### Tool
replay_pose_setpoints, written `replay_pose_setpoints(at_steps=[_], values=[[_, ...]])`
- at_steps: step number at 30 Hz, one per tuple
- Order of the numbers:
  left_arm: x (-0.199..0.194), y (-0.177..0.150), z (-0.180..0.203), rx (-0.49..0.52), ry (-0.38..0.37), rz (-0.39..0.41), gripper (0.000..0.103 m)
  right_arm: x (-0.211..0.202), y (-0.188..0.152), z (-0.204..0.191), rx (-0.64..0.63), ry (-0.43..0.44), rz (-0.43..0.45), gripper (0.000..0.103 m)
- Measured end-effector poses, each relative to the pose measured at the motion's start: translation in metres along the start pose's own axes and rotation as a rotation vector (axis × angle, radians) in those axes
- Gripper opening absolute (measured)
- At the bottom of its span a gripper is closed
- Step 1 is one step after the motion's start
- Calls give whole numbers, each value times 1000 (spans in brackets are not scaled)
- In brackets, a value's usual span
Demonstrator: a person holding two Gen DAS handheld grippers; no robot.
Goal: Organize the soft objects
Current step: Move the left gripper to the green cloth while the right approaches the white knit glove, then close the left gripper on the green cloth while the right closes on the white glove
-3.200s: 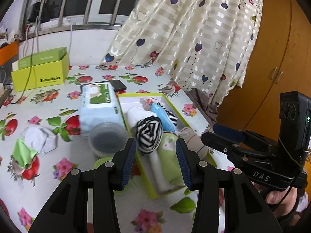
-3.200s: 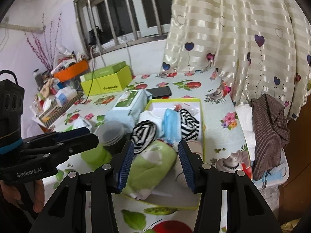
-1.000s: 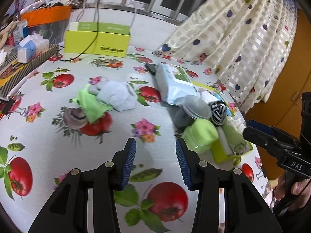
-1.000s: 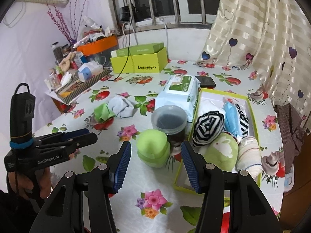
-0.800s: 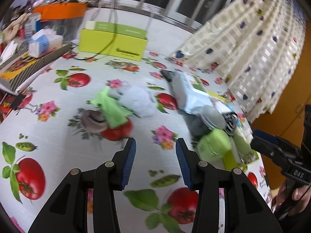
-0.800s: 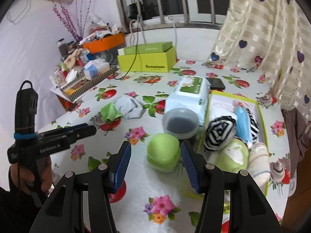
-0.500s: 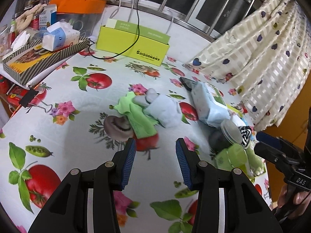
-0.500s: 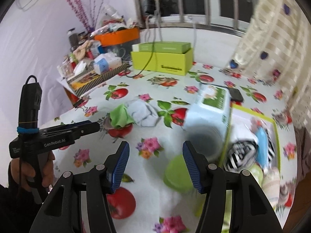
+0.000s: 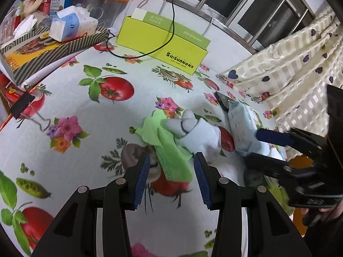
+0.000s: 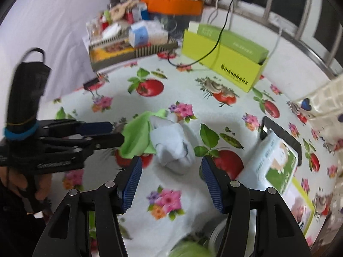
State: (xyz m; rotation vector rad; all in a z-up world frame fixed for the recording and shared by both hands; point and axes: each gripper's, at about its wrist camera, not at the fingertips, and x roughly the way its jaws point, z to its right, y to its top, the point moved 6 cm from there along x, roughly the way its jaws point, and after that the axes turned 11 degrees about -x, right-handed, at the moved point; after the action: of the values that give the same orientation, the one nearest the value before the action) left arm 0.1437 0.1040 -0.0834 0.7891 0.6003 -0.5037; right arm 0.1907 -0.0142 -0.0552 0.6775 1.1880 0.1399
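Note:
A crumpled green cloth (image 9: 169, 150) and a pale blue-white sock bundle (image 9: 197, 135) lie side by side, touching, on the tomato-print tablecloth. My left gripper (image 9: 171, 158) hovers open just short of the green cloth, with nothing pressed between its pads. In the right wrist view my right gripper (image 10: 171, 160) stands wide open in front of the pale bundle (image 10: 173, 147), and the green cloth (image 10: 137, 135) is left of it. The left gripper (image 10: 116, 132) comes in from the left, its tips at the cloth's edge. The right gripper (image 9: 257, 147) shows at the right.
A wet-wipes pack (image 10: 276, 160) and a black phone (image 10: 278, 135) lie to the right, beside a green-rimmed box (image 10: 300, 197). A lime carton (image 9: 163, 45) with a cable, a striped tray of clutter (image 9: 49, 42) and a binder clip (image 9: 23, 105) sit further back.
Both grippers have swung left, away from the box of rolled socks and the green container, toward the green cloth and pale bundle, which now sit close to the fingers. The right jaws widened slightly.

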Motion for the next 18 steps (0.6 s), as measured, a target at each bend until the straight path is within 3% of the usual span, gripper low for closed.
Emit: replay_pose_setpoints(at_steps=[12,16,18], values=[[23,1,-7,-15,5,-43,44,80,19,14,25,124,-166,57],[28,1,-7,-14,15,-57,44,81,17,15,55,139,-153,32],[30,0,-7,-13,21,-61,44,71,16,21,80,104,-125,31]])
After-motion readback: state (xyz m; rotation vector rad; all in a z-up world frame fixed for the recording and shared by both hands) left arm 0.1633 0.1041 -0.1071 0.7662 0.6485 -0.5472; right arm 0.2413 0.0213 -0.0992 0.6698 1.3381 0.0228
